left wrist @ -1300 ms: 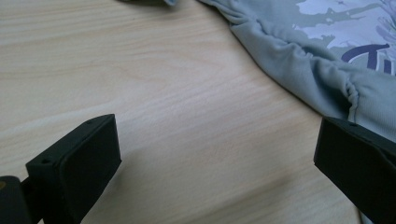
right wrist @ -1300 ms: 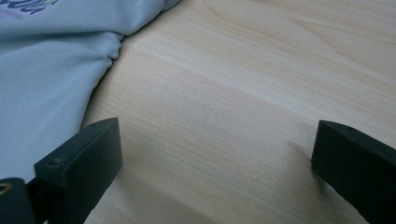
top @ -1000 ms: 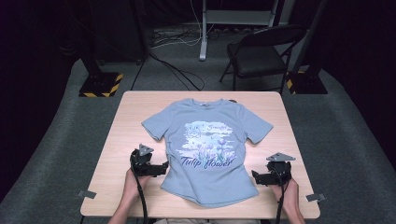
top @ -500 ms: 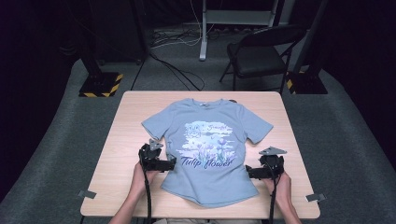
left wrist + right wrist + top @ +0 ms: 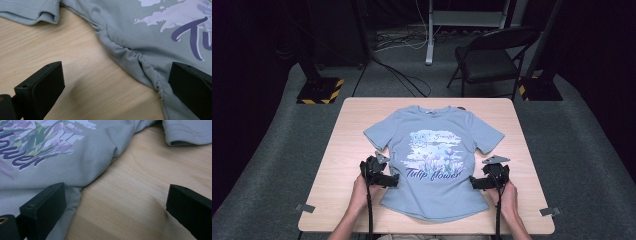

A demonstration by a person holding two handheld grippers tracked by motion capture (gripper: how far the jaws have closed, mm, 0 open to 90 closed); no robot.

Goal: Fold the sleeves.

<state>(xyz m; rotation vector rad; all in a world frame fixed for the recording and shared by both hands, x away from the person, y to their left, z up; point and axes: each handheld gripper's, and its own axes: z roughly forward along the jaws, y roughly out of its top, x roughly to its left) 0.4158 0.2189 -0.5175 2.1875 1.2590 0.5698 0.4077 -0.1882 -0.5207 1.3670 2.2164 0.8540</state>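
A light blue T-shirt [image 5: 434, 165] with a flower print and the words "Tulip flower" lies flat, front up, on the wooden table [image 5: 342, 140]. My left gripper [image 5: 388, 179] is open at the shirt's left side seam; in the left gripper view [image 5: 116, 85] one jaw rests on bare wood and the other over the cloth, with the puckered seam [image 5: 135, 62] between them. My right gripper [image 5: 476, 183] is open at the right side seam; in the right gripper view [image 5: 115, 210] one jaw lies over the shirt's edge [image 5: 75, 192] and the other over wood.
A folding chair [image 5: 492, 55] and a stand [image 5: 430, 30] with cables are on the floor beyond the table. Black posts with striped bases [image 5: 319, 90] flank the far corners. Grey tabs [image 5: 304, 207] sit at the table's near corners.
Both grippers have moved inward from the bare wood beside the shirt to its side seams, and now straddle the cloth edges. The shirt itself has stayed flat.
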